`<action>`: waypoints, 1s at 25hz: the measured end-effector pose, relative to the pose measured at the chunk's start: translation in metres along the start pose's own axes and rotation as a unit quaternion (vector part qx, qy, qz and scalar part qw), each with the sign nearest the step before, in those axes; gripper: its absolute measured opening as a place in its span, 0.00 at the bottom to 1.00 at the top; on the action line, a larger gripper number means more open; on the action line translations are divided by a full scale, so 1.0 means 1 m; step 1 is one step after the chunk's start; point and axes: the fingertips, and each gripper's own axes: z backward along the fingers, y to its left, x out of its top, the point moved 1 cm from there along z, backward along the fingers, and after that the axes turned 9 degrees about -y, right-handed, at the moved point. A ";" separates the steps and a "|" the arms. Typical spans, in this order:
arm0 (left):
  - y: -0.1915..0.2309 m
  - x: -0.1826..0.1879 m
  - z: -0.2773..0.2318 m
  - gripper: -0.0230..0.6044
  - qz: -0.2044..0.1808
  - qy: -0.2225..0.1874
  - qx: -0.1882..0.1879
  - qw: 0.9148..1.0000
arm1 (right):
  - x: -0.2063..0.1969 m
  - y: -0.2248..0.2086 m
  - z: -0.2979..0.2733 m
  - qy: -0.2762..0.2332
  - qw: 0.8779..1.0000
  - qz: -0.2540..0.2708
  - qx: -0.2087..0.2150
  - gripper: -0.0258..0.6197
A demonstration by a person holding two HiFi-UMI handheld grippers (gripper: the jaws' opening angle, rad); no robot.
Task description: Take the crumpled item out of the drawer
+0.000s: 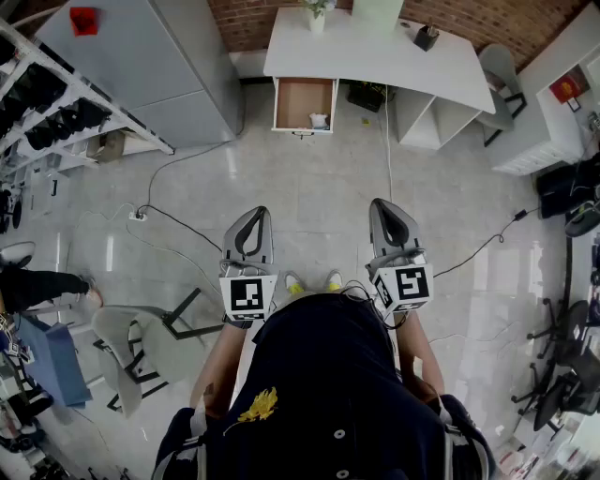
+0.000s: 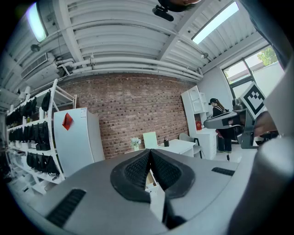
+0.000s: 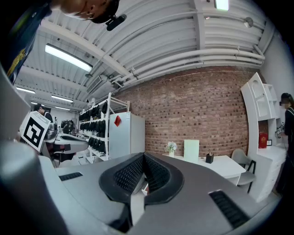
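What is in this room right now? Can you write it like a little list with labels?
desk: white, against the brick wall
drawer: pulled open under the desk
crumpled item: white, inside the drawer, near its front right corner
left hand-held gripper: jaws together, empty, far from the drawer
right hand-held gripper: jaws together, empty, far from the drawer

A white curved-top desk [image 1: 375, 56] sits top centre in the head view, against the red brick wall [image 1: 253, 23]. Its open wooden drawer [image 1: 302, 98] juts from the desk's left end, with the small crumpled white item [image 1: 320, 121] in its lower right corner (by the drawer's front). A tall grey metal cabinet [image 1: 159, 66] stands left of the desk, upper left of the frame.
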 end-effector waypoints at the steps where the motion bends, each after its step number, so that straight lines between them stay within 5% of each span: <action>1: 0.003 -0.001 0.001 0.07 -0.001 0.000 -0.001 1.000 | 0.001 0.003 -0.002 -0.002 1.000 0.003 0.002 0.08; 22: 0.063 -0.007 0.014 0.07 0.006 -0.017 0.022 1.000 | 0.011 0.038 -0.042 -0.016 1.000 0.001 -0.010 0.09; 25: 0.079 -0.008 0.019 0.07 0.007 -0.022 0.028 0.999 | 0.013 0.053 -0.052 -0.017 1.000 0.001 0.001 0.40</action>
